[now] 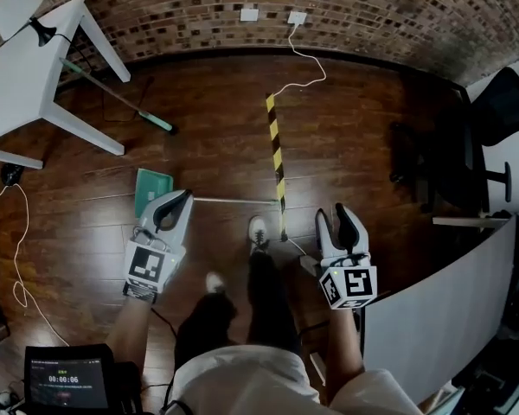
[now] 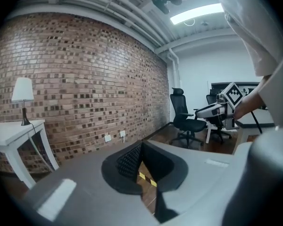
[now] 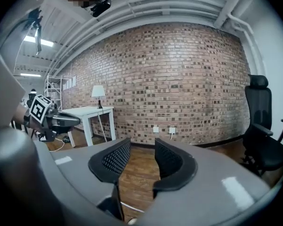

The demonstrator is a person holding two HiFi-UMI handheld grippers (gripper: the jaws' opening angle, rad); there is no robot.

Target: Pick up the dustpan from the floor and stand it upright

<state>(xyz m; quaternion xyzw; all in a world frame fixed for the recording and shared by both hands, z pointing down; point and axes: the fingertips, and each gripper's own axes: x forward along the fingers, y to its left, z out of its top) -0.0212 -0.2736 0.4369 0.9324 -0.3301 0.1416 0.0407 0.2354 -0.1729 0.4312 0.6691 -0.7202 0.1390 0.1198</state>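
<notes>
with the left gripper (image 1: 178, 203) clenched empty and the right gripper (image 1: 333, 215) spread empty, the dustpan (image 1: 153, 187) lying flat on the floor (image 1: 355, 119) just past the left one may get shoved by those closed jaws, not grasped.

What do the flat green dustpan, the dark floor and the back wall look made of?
Green dustpan: probably plastic, matte even colour. Dark floor: wood or laminate planks, sheen and seams show. Back wall: rough exposed brick with pale mortar lines.

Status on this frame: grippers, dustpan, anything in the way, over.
Left hand-held gripper shut, empty; right hand-held gripper open, empty. Dustpan down on floor, untouched. Broom lies apart, nothing blocking.
</notes>
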